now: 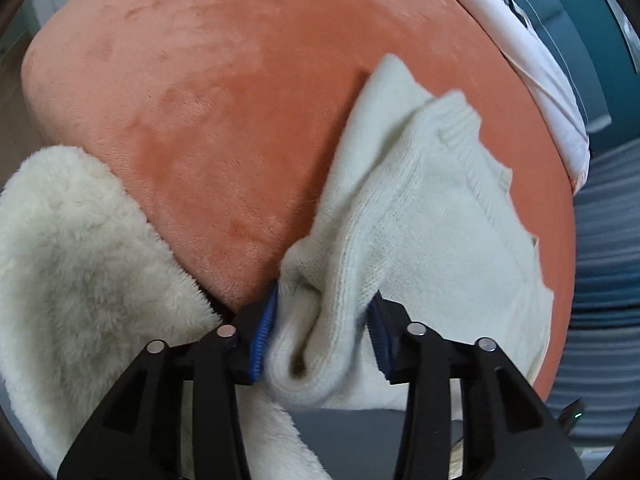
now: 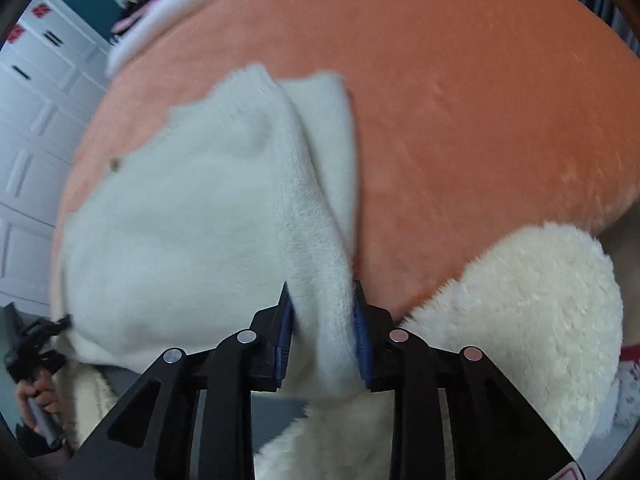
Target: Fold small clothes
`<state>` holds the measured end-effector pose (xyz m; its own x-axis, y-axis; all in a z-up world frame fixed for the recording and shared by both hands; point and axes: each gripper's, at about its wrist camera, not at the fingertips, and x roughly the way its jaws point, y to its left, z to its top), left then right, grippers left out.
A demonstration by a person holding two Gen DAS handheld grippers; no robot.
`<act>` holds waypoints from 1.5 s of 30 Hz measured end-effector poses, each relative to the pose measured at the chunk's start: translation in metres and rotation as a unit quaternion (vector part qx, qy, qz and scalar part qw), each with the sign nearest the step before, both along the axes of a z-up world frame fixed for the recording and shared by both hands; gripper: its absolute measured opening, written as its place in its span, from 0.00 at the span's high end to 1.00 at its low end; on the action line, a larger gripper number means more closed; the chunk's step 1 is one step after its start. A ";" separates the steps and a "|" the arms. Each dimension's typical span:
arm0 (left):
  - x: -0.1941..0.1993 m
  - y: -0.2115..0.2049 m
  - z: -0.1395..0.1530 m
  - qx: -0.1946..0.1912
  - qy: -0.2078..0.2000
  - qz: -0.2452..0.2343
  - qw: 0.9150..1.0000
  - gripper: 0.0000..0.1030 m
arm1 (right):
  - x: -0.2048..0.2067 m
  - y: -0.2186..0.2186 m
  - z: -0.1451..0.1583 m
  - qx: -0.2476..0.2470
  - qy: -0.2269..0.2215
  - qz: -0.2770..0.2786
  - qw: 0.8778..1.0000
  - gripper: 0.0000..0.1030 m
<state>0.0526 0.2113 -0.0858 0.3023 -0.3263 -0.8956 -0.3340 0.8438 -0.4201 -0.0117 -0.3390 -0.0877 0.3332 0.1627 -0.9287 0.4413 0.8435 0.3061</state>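
A small cream knitted sweater lies on an orange plush cushion. My left gripper is shut on a bunched edge of the sweater at the cushion's near rim. In the right wrist view the same sweater spreads to the left, and my right gripper is shut on a folded strip of its edge. The cushion fills the background. The other gripper and the hand holding it show at the lower left.
A fluffy white fleece item hangs over the cushion's near edge, also in the right wrist view. White and pink fabric lies along the far rim. White drawers stand to the left.
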 end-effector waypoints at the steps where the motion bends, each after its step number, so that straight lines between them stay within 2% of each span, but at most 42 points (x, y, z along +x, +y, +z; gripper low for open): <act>1: -0.002 0.002 0.012 0.005 -0.013 0.009 1.000 0.59 | -0.002 -0.004 0.007 0.022 -0.018 -0.018 0.999 0.70; 2: -0.003 0.003 0.029 0.006 -0.040 0.010 0.999 0.57 | -0.002 -0.008 0.019 0.021 -0.041 -0.031 0.998 0.65; 3: -0.002 0.003 0.045 0.009 -0.074 0.004 0.997 0.48 | 0.000 -0.011 0.032 0.009 -0.062 -0.033 0.997 0.56; 4: 0.003 0.002 0.062 0.027 -0.104 -0.002 0.994 0.43 | 0.007 -0.013 0.046 -0.010 -0.084 -0.030 0.996 0.49; 5: 0.010 -0.001 0.072 0.045 -0.123 -0.004 0.991 0.31 | 0.015 -0.014 0.056 -0.025 -0.101 -0.026 0.994 0.36; 6: 0.019 -0.006 0.078 0.057 -0.140 -0.012 0.989 0.25 | 0.026 -0.015 0.063 -0.034 -0.115 -0.023 0.993 0.30; 8: 0.041 -0.019 0.072 0.069 -0.143 -0.033 0.987 0.23 | 0.053 -0.017 0.063 -0.036 -0.130 -0.014 0.991 0.30; 10: 0.068 -0.030 0.050 0.065 -0.111 -0.038 0.991 0.24 | 0.084 -0.013 0.047 -0.031 -0.119 -0.004 0.992 0.30; 11: 0.080 -0.035 0.036 0.049 -0.094 -0.041 0.993 0.36 | 0.094 -0.010 0.038 -0.026 -0.111 0.000 0.993 0.31; 12: 0.083 -0.033 0.024 0.033 -0.082 -0.049 0.995 0.67 | 0.104 -0.007 0.028 -0.015 -0.103 0.005 0.995 0.49; 13: 0.091 -0.038 0.016 0.034 -0.063 -0.055 0.996 0.83 | 0.110 -0.004 0.018 -0.005 -0.095 0.013 0.995 0.67; 14: 0.091 -0.042 0.017 0.040 -0.058 -0.057 0.996 0.90 | 0.108 -0.001 0.017 -0.005 -0.089 0.021 0.996 0.88; 15: 0.087 -0.041 0.026 0.036 -0.074 -0.057 0.995 0.90 | 0.108 0.001 0.027 -0.005 -0.106 0.025 0.994 0.89; 17: 0.083 -0.044 0.053 0.033 -0.110 -0.063 0.991 0.92 | 0.081 0.001 0.054 -0.008 -0.162 0.017 0.987 0.90; 19: 0.084 -0.038 0.056 0.043 -0.110 -0.058 0.991 0.92 | 0.069 -0.012 0.071 -0.014 -0.183 -0.004 0.983 0.90; 21: 0.095 -0.042 0.032 0.067 -0.075 -0.062 0.993 0.92 | 0.070 -0.026 0.053 -0.013 -0.153 -0.020 0.988 0.90; 22: 0.098 -0.043 0.018 0.071 -0.053 -0.066 0.994 0.91 | 0.078 -0.030 0.027 -0.013 -0.112 -0.014 0.993 0.90; 23: 0.097 -0.043 0.009 0.073 -0.049 -0.064 0.994 0.90 | 0.085 -0.032 0.002 -0.010 -0.070 -0.007 0.997 0.90; 24: 0.093 -0.044 0.014 0.075 -0.060 -0.059 0.994 0.88 | 0.085 -0.033 -0.010 -0.006 -0.055 -0.011 0.998 0.90; 25: 0.090 -0.045 0.021 0.075 -0.062 -0.056 0.994 0.87 | 0.080 -0.033 -0.003 -0.008 -0.067 -0.025 0.997 0.87; 26: 0.084 -0.043 0.031 0.073 -0.062 -0.048 0.994 0.82 | 0.077 -0.030 0.010 -0.016 -0.074 -0.032 0.997 0.81; 27: 0.074 -0.036 0.041 0.071 -0.067 -0.034 0.995 0.72 | 0.072 -0.026 0.023 -0.031 -0.084 -0.039 0.995 0.75; 28: 0.060 -0.028 0.053 0.070 -0.085 -0.017 0.994 0.64 | 0.065 -0.020 0.040 -0.050 -0.102 -0.042 0.993 0.73; 29: 0.047 -0.022 0.060 0.078 -0.099 -0.005 0.992 0.44 | 0.059 -0.011 0.055 -0.067 -0.119 -0.034 0.990 0.71; 30: 0.039 -0.017 0.065 0.098 -0.107 0.005 0.989 0.31 | 0.055 0.003 0.068 -0.076 -0.130 -0.013 0.988 0.71; 32: 0.015 -0.012 0.069 0.137 -0.108 0.001 0.985 0.29 | 0.055 0.035 0.083 -0.064 -0.144 0.048 0.986 0.71; 34: -0.003 -0.010 0.056 0.148 -0.077 -0.010 0.986 0.28 | 0.063 0.075 0.083 -0.034 -0.140 0.116 0.983 0.72; 36: -0.014 -0.007 0.034 0.130 -0.046 0.004 0.990 0.24 | 0.075 0.112 0.079 -0.005 -0.127 0.170 0.977 0.75; 38: -0.025 -0.001 0.015 0.096 -0.019 0.039 0.994 0.20 | 0.084 0.143 0.067 0.016 -0.115 0.209 0.971 0.77; 39: -0.029 0.000 0.012 0.090 -0.022 0.049 0.994 0.19 | 0.090 0.156 0.060 0.017 -0.105 0.226 0.968 0.77; 41: -0.028 -0.007 0.015 0.115 -0.042 0.040 0.992 0.15 | 0.103 0.177 0.037 -0.002 -0.070 0.249 0.966 0.78; 42: -0.025 -0.009 0.013 0.120 -0.040 0.039 0.991 0.15 | 0.108 0.180 0.023 -0.011 -0.053 0.254 0.966 0.79; 44: -0.017 -0.010 0.007 0.118 -0.034 0.041 0.992 0.15 | 0.110 0.179 0.017 -0.025 -0.060 0.259 0.964 0.81; 45: -0.014 -0.008 0.005 0.113 -0.035 0.042 0.992 0.18 | 0.109 0.183 0.017 -0.030 -0.056 0.264 0.962 0.81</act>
<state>0.0385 0.2031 -0.0806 0.3848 -0.0897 -0.9186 -0.3844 0.8893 -0.2478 0.0974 -0.1561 -0.0706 0.3185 0.2833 -0.9046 -0.0862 0.9590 0.2700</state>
